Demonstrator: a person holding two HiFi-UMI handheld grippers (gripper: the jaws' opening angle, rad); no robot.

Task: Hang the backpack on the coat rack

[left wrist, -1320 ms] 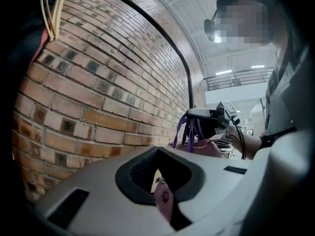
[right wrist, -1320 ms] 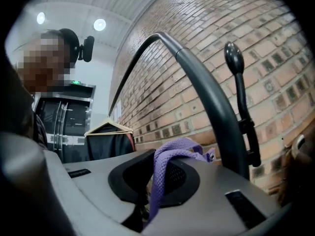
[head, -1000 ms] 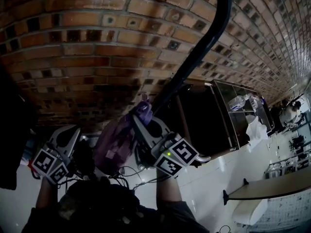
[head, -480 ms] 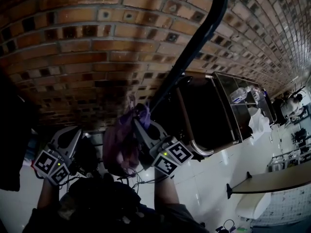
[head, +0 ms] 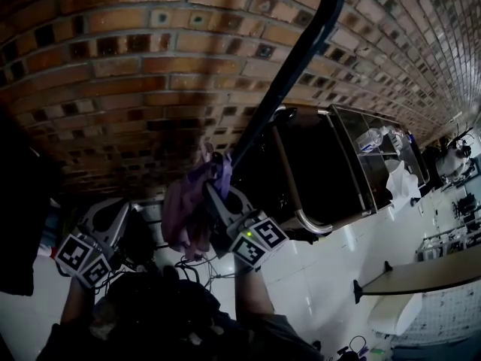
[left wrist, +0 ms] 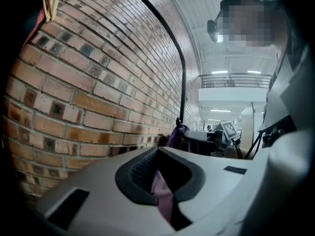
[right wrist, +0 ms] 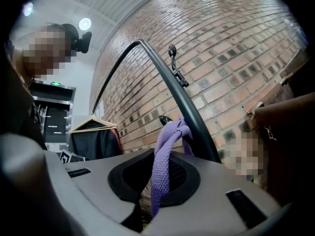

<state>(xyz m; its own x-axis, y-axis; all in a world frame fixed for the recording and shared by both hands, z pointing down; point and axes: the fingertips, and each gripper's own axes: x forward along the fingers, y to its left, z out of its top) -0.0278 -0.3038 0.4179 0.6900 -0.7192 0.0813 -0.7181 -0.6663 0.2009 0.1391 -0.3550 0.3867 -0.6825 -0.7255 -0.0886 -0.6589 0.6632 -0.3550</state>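
A purple backpack (head: 186, 213) hangs low beside the black curved pole of the coat rack (head: 301, 59), in front of a brick wall. Its purple strap (right wrist: 165, 166) runs up between the jaws of my right gripper (head: 214, 190) and loops over a small black hook (right wrist: 165, 120) on the pole (right wrist: 182, 102). That gripper (right wrist: 160, 186) is shut on the strap. My left gripper (head: 113, 210) is lower left of the bag. In the left gripper view, purple fabric (left wrist: 161, 191) sits in the narrow slit of its shut jaws (left wrist: 162, 181).
A dark glass-fronted cabinet (head: 323, 171) stands right of the pole. A black garment on a wooden hanger (right wrist: 93, 136) hangs to the left. Cables (head: 197, 265) lie on the white floor, and a table (head: 421, 280) stands at the right. Another person (right wrist: 288, 141) is close by.
The right gripper and the backpack have shifted slightly left and closer to the pole. The bag now hangs narrower. The left gripper has barely moved.
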